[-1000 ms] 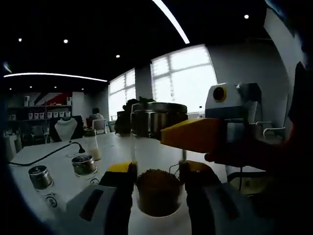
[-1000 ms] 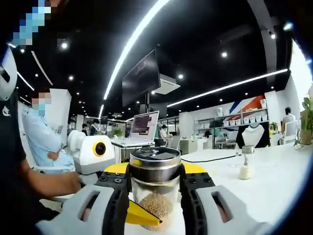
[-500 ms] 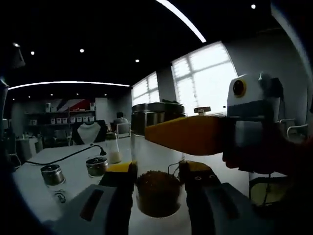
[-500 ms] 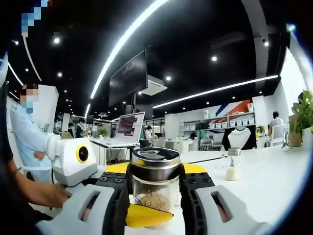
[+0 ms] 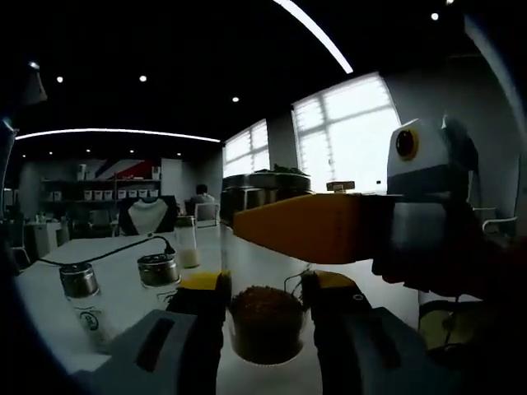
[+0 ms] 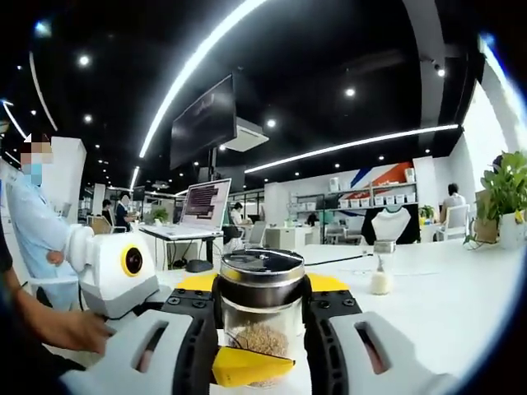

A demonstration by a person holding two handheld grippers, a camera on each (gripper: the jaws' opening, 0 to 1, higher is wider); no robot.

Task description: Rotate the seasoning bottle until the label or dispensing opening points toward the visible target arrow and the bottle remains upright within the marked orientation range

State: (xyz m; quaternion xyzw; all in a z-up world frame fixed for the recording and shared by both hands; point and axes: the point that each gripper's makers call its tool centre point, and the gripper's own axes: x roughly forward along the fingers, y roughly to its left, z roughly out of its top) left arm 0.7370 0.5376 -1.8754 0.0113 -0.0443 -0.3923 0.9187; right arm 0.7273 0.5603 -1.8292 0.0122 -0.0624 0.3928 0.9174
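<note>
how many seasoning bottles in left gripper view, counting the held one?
4: held bottle between the fingers; two metal-capped bottles on the table at left; a white-filled one behind. More may be hidden.

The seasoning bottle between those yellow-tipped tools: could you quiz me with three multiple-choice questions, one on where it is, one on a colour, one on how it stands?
1. Where is the seasoning bottle?
A. Lying loose on the table
B. Clamped between the jaws of both tools
C. On the far shelf

2. What colour is its cap?
A. Red
B. Green
C. Silver metal

3. How does it stand?
A. Upright, cap on top
B. Upside down
C. On its side

Answers: 1 B, the right tool grips it just below the cap and the left tool grips its lower body. 2 C, the cap shines like steel. 3 A, the brown granules sit at the bottom.
</note>
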